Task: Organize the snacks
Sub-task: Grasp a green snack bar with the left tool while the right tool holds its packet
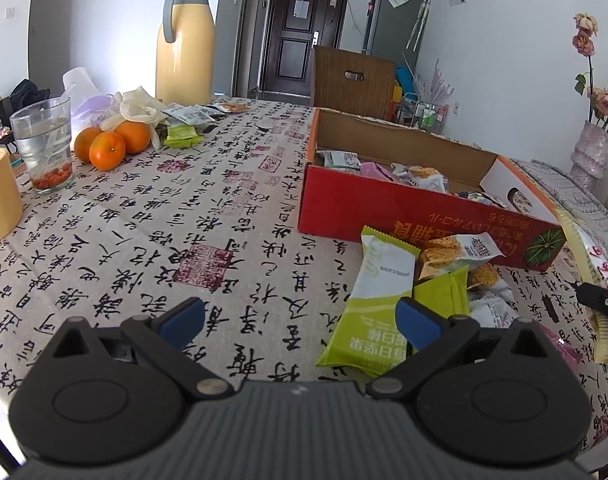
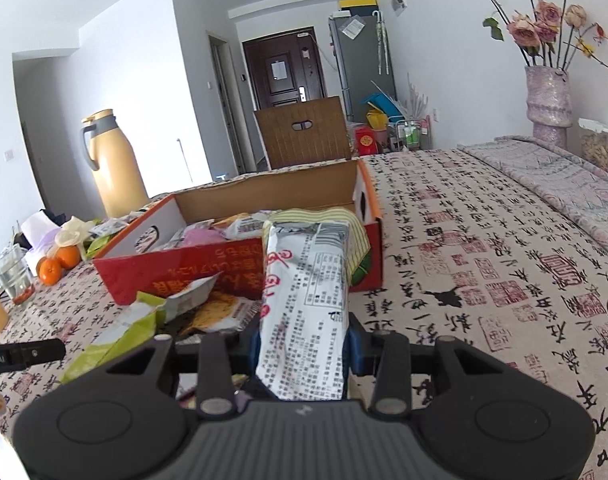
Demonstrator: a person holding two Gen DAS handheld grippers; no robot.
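The right hand-held gripper (image 2: 304, 346) is clamped on a long white snack packet (image 2: 304, 304), both blue pads pressed against its sides. The packet rises up and away from the pads, printed text facing the camera, its far end in line with the near wall of the red box (image 2: 175, 268). In the left wrist view the same packet shows only as a thin strip at the far right edge, beside the black tip of that gripper.

The box is open-topped, red outside, plain cardboard inside, and sits on the surface (image 1: 143, 220), which wears a cloth covered in black calligraphy and red seals. Loose wrappers already lie inside the box (image 1: 384, 168). Just in front of its near wall sits a small heap of packets: a green-and-white bar (image 1: 368, 300) lying lengthwise, with orange-and-white cracker packs (image 1: 452, 254) crowded beside it and touching the box.

The left hand-held gripper (image 1: 299, 320) has its jaws wide apart with nothing between them; its right pad overlaps the green bar's edge in this view, though contact cannot be told.

Further out on the left: three oranges (image 1: 111, 144), a glass of water (image 1: 43, 144), more packets (image 1: 183, 124) behind them, and a tall yellow flask (image 1: 185, 44).
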